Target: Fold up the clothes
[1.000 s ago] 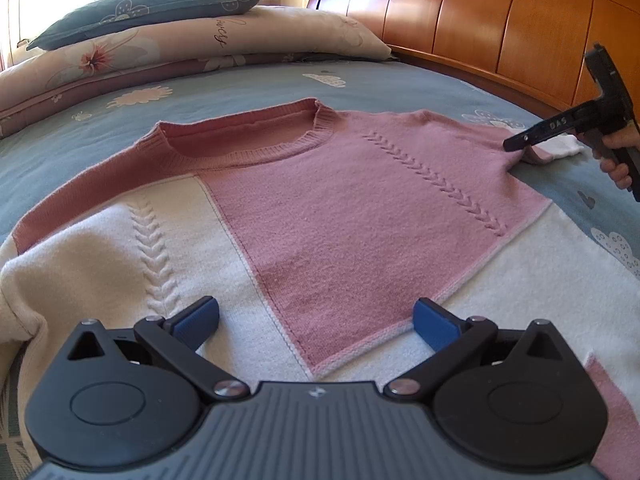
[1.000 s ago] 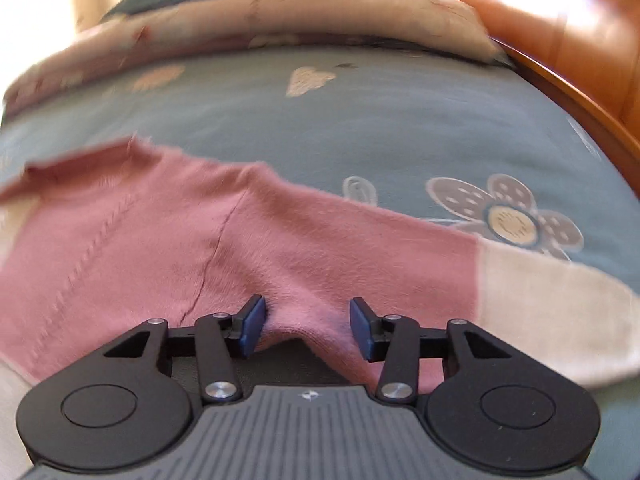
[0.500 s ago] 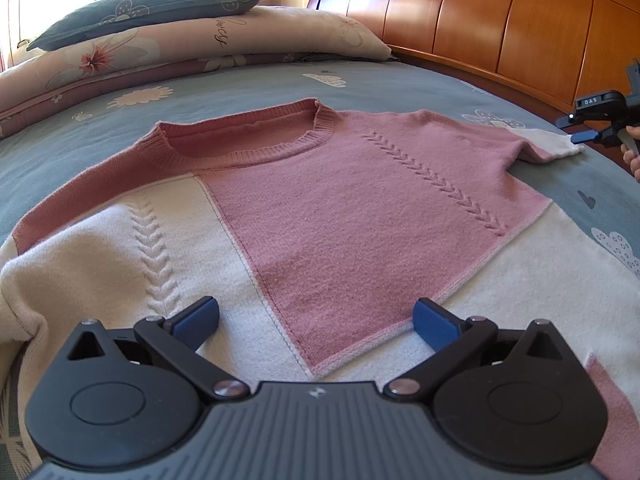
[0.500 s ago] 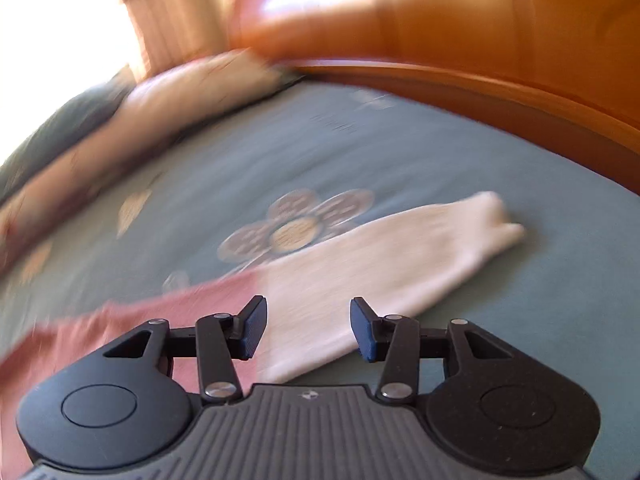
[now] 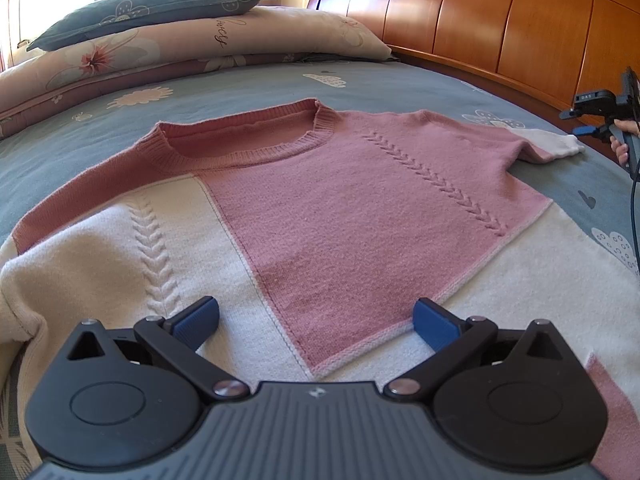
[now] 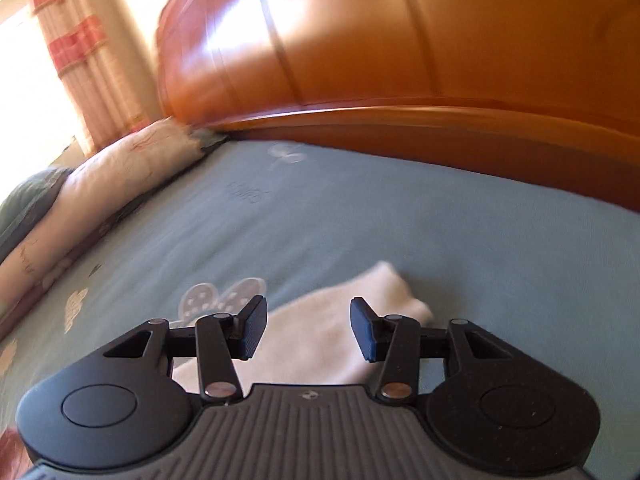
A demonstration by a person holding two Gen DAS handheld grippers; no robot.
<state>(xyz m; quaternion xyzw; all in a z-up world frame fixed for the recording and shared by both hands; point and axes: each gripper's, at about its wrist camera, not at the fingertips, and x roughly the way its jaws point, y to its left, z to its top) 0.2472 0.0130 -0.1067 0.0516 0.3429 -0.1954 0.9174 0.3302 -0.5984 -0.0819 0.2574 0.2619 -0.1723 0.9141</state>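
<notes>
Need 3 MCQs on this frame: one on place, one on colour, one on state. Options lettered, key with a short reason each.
1. Where does the sweater lie?
A. on a chair
B. on the bed
C. on the floor

2. The cuff by the right gripper is:
A. white
B. green
C. black

3. The left gripper is:
A. shut on the collar
B. shut on a pillow
C. open

Key: B, it is spread flat on the blue sheet; A, the sleeve end is white; C, its pads stand wide apart above the knit.
</notes>
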